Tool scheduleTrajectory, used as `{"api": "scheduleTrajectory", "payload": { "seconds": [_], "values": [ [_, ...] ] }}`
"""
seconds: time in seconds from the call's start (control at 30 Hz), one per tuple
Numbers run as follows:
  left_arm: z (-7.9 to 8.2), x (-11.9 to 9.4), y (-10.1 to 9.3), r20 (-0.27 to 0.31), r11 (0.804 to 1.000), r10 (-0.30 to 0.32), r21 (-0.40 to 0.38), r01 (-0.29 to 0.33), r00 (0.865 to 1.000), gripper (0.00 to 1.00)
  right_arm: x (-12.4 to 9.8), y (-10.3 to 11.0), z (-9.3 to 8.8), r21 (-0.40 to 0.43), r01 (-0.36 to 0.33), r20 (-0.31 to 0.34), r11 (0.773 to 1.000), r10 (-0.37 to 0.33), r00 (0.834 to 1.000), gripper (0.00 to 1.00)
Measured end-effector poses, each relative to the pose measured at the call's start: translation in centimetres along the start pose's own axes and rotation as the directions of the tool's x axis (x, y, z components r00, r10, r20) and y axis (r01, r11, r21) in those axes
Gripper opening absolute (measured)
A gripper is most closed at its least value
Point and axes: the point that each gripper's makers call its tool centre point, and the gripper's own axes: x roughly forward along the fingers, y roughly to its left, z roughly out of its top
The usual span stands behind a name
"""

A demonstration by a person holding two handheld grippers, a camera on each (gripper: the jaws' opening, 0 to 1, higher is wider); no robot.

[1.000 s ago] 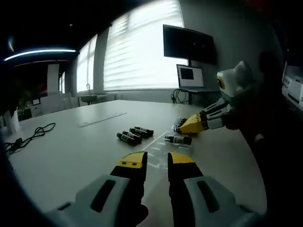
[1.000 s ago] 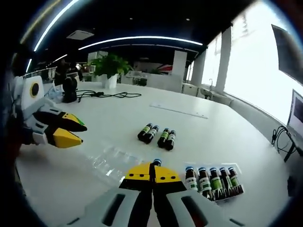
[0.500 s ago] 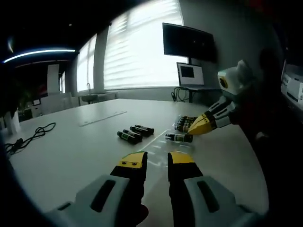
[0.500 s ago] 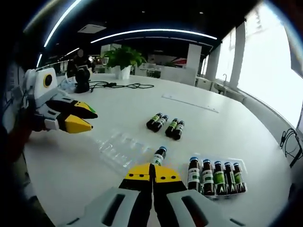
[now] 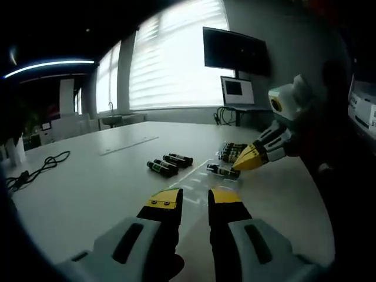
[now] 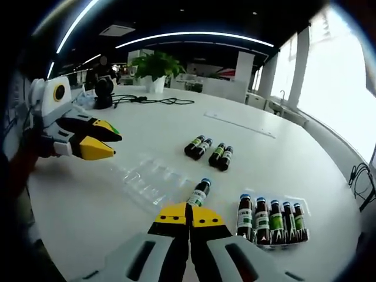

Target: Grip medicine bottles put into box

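In the right gripper view, the right gripper (image 6: pixel 189 212) rises from six o'clock with its yellow-tipped jaws pressed together and nothing between them. Just beyond the tips, at about twelve o'clock from them, a single medicine bottle (image 6: pixel 199 193) lies on the white table (image 6: pixel 282 158), its blue cap pointing away; whether the tips touch it cannot be told. To its left, toward nine o'clock, lies a clear plastic tray (image 6: pixel 151 181) with empty moulded pockets. To the right, at about four o'clock, a second clear tray (image 6: pixel 296 202) holds a row of five bottles (image 6: pixel 269 215) side by side, caps away from the camera. Farther out, near the centre, four loose bottles (image 6: pixel 209 150) lie in two pairs. At nine o'clock the left gripper (image 6: pixel 111 141) hangs over the table edge, its jaws parted and holding nothing. Beyond it sit a black cable (image 6: pixel 154 101) and a potted plant (image 6: pixel 155 66) at eleven o'clock, and a flat clear strip (image 6: pixel 239 124) at one o'clock.

In the left gripper view, the left gripper (image 5: pixel 194 199) comes up from six o'clock, jaws apart and empty. Past the tips lies the empty tray (image 5: pixel 195 183), then the single bottle (image 5: pixel 223 171) with the right gripper (image 5: pixel 245 161) just beside it at two o'clock. The loose bottles (image 5: pixel 168 163) lie near eleven o'clock. Far off stand a monitor (image 5: pixel 237 91), a dark wall screen (image 5: pixel 236 51) and bright blinds (image 5: pixel 170 59).
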Motion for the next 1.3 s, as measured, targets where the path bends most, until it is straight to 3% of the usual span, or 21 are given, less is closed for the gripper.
{"api": "scheduleTrajectory", "payload": {
  "seconds": [0.2, 0.27, 0.37, 0.5, 0.77, 0.93, 1.3],
  "values": [
    [0.0, 0.0, 0.1, 0.0, 1.0, 0.002, 0.002, -0.002, 1.0, 0.12, -0.2, 0.3, -0.1, -0.013, -0.005, 0.001, 1.0, 0.005, 1.0, 0.0],
    [0.0, 0.0, 0.1, 0.0, 1.0, 0.001, 0.002, -0.001, 1.0, 0.12, -0.2, 0.3, 0.6, -0.002, -0.004, 0.049, 1.0, 0.004, 0.999, 0.0],
    [0.0, 0.0, 0.1, 0.0, 1.0, 0.0, 0.001, 0.0, 1.0, 0.12, -0.5, -0.1, 0.8, 0.025, 0.002, 0.067, 1.0, -0.004, 0.998, 0.0],
    [0.0, 0.0, 0.0, 0.0, 1.0, -0.004, 0.001, 0.004, 1.0, 0.12, -0.3, -1.0, 1.3, -0.008, 0.045, 0.085, 0.999, -0.044, 0.995, 0.0],
    [0.1, -0.1, 0.1, 0.002, 1.0, -0.001, 0.006, 0.001, 1.0, 0.12, 0.4, -2.4, 2.6, 0.004, 0.078, 0.128, 0.997, -0.078, 0.989, 0.04],
    [0.0, 0.0, 0.0, 0.0, 1.0, -0.001, 0.005, 0.001, 1.0, 0.12, 1.3, -3.7, 4.0, 0.021, 0.1, 0.161, 0.995, -0.102, 0.982, 0.04],
    [0.0, 0.0, -0.1, 0.001, 1.0, 0.002, 0.003, -0.002, 1.0, 0.12, 4.0, -5.1, 5.7, 0.002, 0.114, 0.172, 0.994, -0.112, 0.979, 0.05]
  ]
}}
